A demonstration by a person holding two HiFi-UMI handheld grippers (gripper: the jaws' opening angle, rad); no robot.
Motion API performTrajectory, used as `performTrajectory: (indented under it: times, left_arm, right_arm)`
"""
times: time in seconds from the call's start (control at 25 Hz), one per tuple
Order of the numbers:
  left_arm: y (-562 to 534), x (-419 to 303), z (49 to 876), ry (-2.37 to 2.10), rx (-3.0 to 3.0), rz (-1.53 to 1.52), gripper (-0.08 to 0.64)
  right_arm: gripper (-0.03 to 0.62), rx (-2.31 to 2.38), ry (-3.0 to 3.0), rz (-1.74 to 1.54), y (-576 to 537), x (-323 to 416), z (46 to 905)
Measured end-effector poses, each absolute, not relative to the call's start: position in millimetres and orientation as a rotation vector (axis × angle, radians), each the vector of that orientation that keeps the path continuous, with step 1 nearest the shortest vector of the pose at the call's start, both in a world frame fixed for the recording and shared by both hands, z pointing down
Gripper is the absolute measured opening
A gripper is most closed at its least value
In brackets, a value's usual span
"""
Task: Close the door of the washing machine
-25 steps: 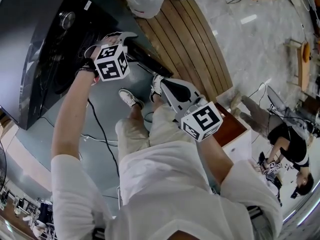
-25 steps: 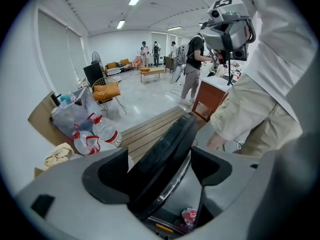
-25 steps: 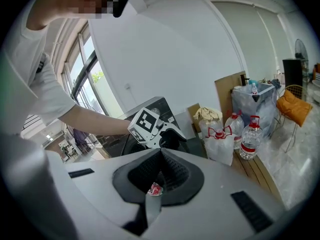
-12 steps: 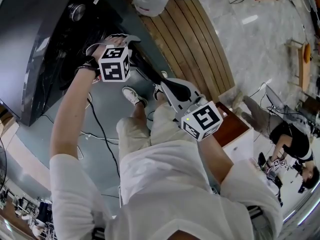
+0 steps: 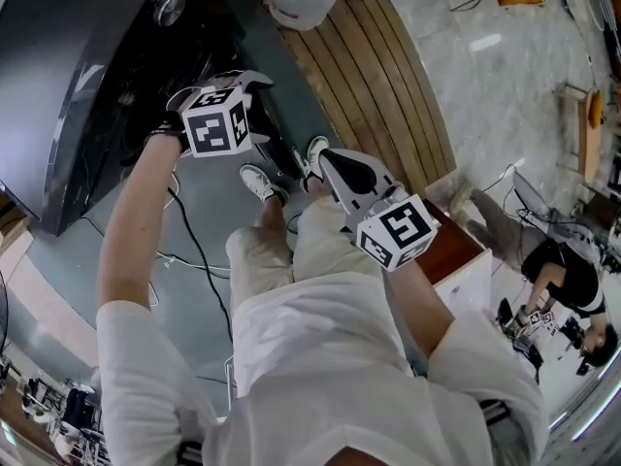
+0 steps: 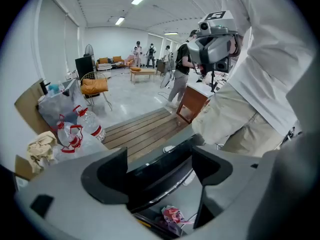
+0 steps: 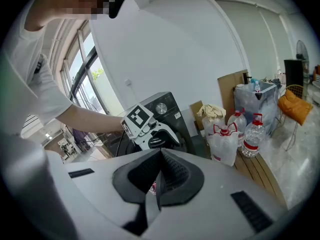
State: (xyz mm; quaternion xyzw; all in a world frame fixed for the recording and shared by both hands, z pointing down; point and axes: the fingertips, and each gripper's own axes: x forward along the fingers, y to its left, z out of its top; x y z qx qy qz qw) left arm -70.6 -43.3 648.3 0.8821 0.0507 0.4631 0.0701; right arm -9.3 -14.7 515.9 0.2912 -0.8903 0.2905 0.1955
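Door (image 5: 279, 142) is hanging partly open off the washing machine (image 5: 87, 76), so closing isn't done yet. Left gripper (image 6: 161, 163) is straddling its edge with jaws wide apart. Right gripper (image 7: 158, 170) is idling, jaws together, empty.

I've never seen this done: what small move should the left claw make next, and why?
Probably swing the door toward the washing machine: the left claw stands open around the door's edge, and the door sticks out, not yet shut.

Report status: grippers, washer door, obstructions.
Left gripper open, fingers at the door edge. Right gripper shut, empty, held back. Door ajar, not yet closed. Nothing visibly blocking its swing.
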Motion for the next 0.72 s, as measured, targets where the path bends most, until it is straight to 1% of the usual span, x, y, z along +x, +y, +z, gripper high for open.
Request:
performTrajectory:
  times: [0.12, 0.36, 0.6, 0.72]
  left_arm:
    - [-33.6, -79.2, 646.0, 0.153, 2.64, 1.39, 0.385]
    - [-25.6, -94.8, 632.3, -0.073, 2.63, 1.123, 0.383]
    - [-44.2, -144.6, 605.6, -0.627, 2.555, 0.907, 0.383]
    - [-44.6, -184.0, 616.0, -0.904, 2.432, 0.939, 0.383]
  right_arm:
    - [-0.002, 0.794, -2.5, 0.805, -9.8, -17.9, 515.4]
    - [-0.002, 0.745, -2.51, 0.79, -2.6, -38.1, 514.7]
    - [-0.002, 0.685, -2.52, 0.782, -1.0, -57.5, 516.9]
    - [-0.002, 0.651, -2.523, 0.774, 1.8, -70.5, 517.8]
